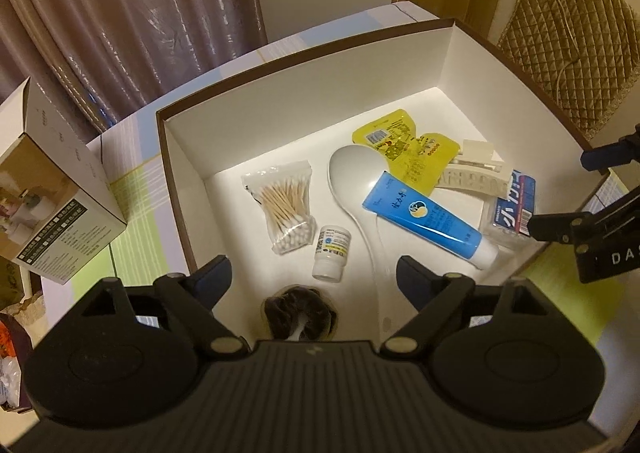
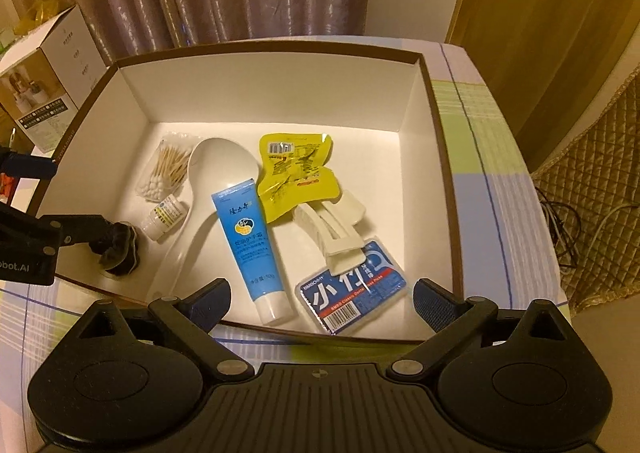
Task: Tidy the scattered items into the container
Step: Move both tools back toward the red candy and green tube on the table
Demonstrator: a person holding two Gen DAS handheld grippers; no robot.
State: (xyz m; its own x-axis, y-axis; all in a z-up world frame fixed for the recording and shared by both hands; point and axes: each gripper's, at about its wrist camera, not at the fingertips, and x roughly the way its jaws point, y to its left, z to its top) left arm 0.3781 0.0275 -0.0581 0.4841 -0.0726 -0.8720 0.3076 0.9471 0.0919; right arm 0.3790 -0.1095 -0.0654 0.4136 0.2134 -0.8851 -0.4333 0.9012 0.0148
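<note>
Inside the box (image 1: 180,157), our open left gripper (image 1: 311,281) hangs over the scrunchie (image 1: 298,313); only the right view shows our open right gripper (image 2: 322,299) over floss (image 2: 352,293).

Black tongs (image 1: 308,277), blue finger pads (image 2: 434,303), silver rivets, ribbed housing

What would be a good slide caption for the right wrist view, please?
Open right gripper above a box holding spoon, tube, floss pack, swabs.
</note>
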